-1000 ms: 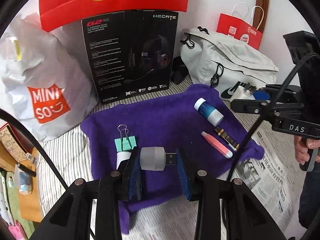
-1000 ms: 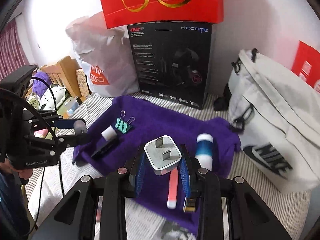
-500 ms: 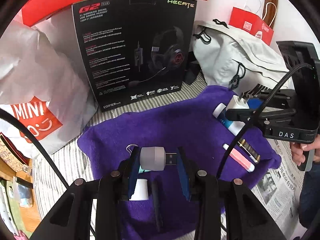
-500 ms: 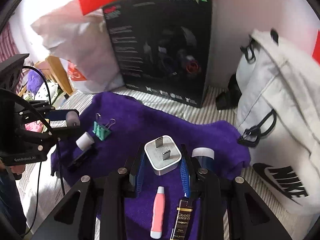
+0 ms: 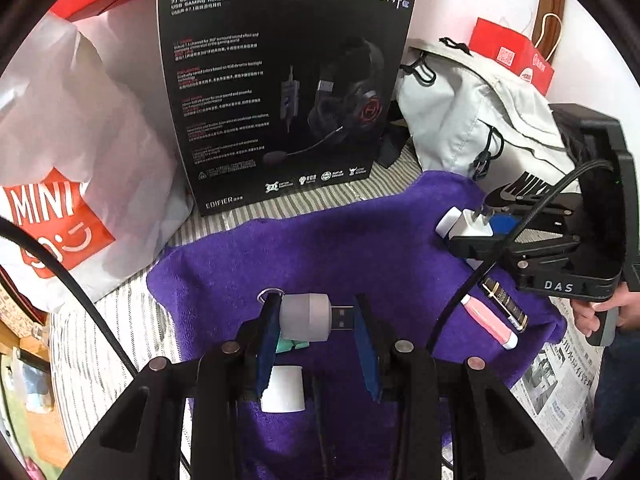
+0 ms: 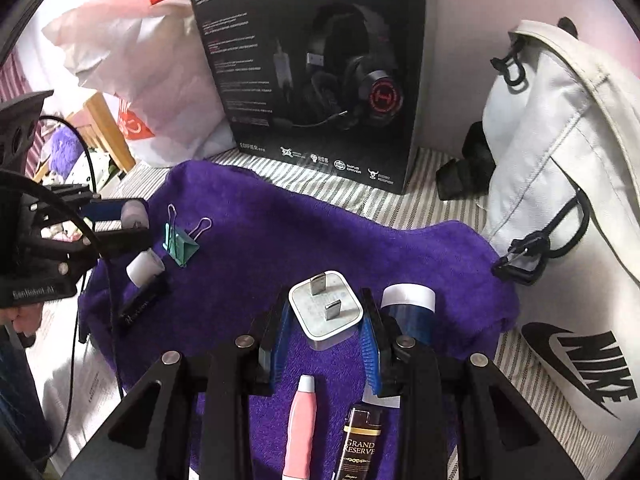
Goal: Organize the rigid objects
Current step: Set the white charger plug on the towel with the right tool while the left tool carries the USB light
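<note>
A purple towel (image 5: 320, 248) is lying spread over a striped cover (image 5: 132, 320), with newspaper (image 5: 560, 392) showing past the towel's right edge in the left wrist view. Along the back, against a white wall (image 6: 460, 40), a black headset box (image 5: 280, 92) is standing upright just beyond the towel's far edge. A white plastic bag (image 5: 72, 152) with a red logo is slumping beside the box on its left, and a pale grey backpack (image 6: 560, 200) is leaning at the towel's far right corner. A red paper bag (image 5: 516, 56) is sitting behind the backpack.

The left gripper (image 5: 316, 320) is hovering over the towel's near left part, its fingers narrowly closed and holding a grey USB adapter (image 5: 308, 316) crosswise. Below it a green binder clip (image 6: 180, 244) and a white-capped black tube (image 6: 144, 280) are lying on the towel near its left edge.

The right gripper (image 6: 326, 316) is hanging over the towel's right half, its fingers pinching a white plug charger (image 6: 326, 312) with the prongs facing up. Just beside it a blue bottle (image 6: 408, 312) with a white cap is lying on the towel, partly hidden by one finger. Nearer the towel's right edge a pink tube (image 6: 302, 424) and a dark lighter (image 6: 358, 444) are lying side by side. A person's hand (image 5: 600, 312) is gripping the right gripper's handle.
</note>
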`<state>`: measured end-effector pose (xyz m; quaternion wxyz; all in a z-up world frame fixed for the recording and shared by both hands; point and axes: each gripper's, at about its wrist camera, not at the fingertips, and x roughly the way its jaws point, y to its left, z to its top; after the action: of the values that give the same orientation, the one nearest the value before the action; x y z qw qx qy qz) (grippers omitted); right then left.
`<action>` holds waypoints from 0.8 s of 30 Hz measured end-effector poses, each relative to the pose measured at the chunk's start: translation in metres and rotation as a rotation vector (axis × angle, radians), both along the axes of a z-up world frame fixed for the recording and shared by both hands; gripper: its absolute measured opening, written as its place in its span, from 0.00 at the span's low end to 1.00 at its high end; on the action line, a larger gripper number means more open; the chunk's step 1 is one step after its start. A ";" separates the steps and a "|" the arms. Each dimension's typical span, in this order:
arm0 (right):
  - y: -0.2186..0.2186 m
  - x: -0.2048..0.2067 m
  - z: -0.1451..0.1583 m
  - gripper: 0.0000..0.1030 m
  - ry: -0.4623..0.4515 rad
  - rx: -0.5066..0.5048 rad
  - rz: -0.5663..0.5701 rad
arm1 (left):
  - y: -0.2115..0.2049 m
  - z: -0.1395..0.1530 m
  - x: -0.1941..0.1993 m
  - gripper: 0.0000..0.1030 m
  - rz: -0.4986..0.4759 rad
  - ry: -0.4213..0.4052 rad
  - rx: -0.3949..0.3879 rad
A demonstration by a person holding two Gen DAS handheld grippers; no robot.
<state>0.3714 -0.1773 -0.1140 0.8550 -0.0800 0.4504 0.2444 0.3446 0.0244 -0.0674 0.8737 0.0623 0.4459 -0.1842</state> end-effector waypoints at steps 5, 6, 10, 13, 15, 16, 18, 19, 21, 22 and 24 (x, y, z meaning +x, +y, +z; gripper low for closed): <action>0.000 0.005 -0.013 0.31 0.033 -0.011 -0.005 | 0.003 -0.001 0.000 0.33 0.014 0.000 -0.006; 0.001 0.006 -0.016 0.31 0.038 -0.015 -0.006 | 0.003 -0.002 0.001 0.33 0.015 0.003 -0.008; 0.004 0.008 -0.024 0.31 0.054 -0.024 -0.004 | 0.004 -0.002 0.000 0.33 0.016 0.004 -0.010; 0.009 0.009 -0.032 0.31 0.066 -0.037 0.005 | 0.006 0.000 0.000 0.33 0.018 0.000 -0.011; 0.011 0.010 -0.036 0.31 0.070 -0.043 0.004 | 0.008 0.000 0.000 0.33 0.029 0.001 -0.009; 0.012 0.010 -0.038 0.31 0.071 -0.048 0.004 | 0.008 0.000 0.000 0.33 0.031 0.001 -0.008; 0.013 0.010 -0.039 0.31 0.067 -0.061 0.003 | 0.008 -0.001 0.000 0.33 0.031 0.003 -0.005; 0.014 0.011 -0.041 0.31 0.073 -0.066 0.002 | 0.009 0.000 0.000 0.33 0.033 0.003 -0.005; 0.014 0.011 -0.043 0.31 0.072 -0.065 0.001 | 0.010 0.000 -0.001 0.33 0.029 0.005 -0.008; 0.014 0.011 -0.043 0.31 0.072 -0.066 0.001 | 0.010 -0.001 0.000 0.33 0.028 0.007 -0.006; 0.015 0.011 -0.043 0.31 0.068 -0.070 0.006 | 0.009 -0.002 0.001 0.33 0.031 0.013 -0.002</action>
<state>0.3820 -0.1627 -0.1569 0.8351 -0.1030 0.4872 0.2337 0.3451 0.0339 -0.0699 0.8736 0.0532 0.4521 -0.1718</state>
